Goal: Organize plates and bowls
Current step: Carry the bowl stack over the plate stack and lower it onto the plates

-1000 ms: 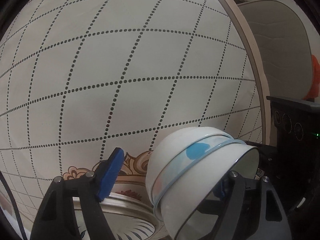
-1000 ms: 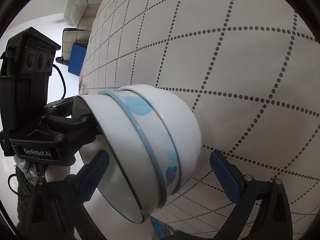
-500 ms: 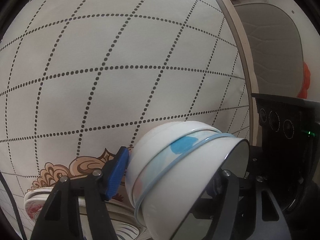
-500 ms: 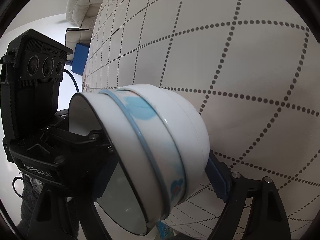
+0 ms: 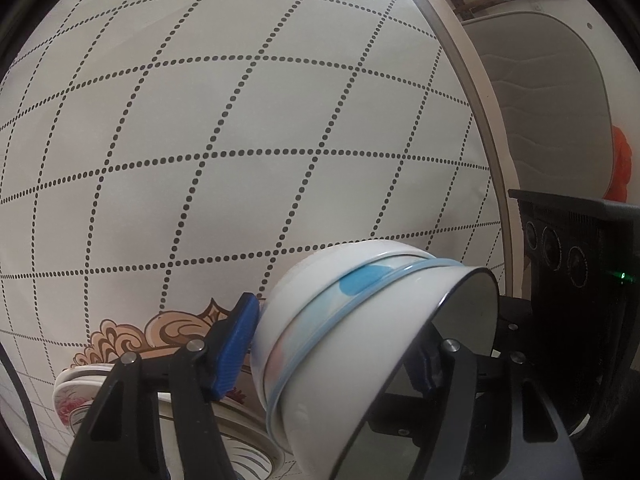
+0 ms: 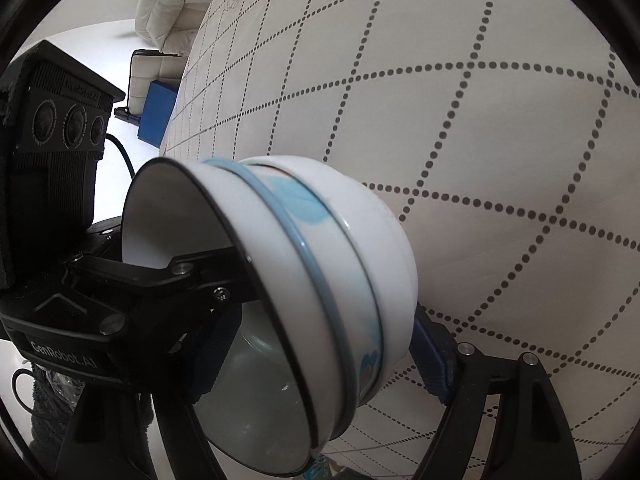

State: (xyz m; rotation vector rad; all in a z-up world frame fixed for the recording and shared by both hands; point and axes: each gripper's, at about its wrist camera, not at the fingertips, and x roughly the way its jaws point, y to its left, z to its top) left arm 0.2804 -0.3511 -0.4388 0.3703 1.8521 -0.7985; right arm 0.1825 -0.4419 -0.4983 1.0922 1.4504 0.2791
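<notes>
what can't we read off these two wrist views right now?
- Left wrist: the plates are mostly hidden behind the left gripper and cut by the bottom edge.
- Right wrist: the right gripper, jaws closing, has its left pad hidden behind the bowl stack.
- Both: bowl count unclear; the inner ones are nested.

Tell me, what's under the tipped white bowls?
Below the nested bowls, patterned plates lie stacked on the dotted tablecloth. The bowls and the left gripper cover most of the plates, so I can't count them.
</notes>
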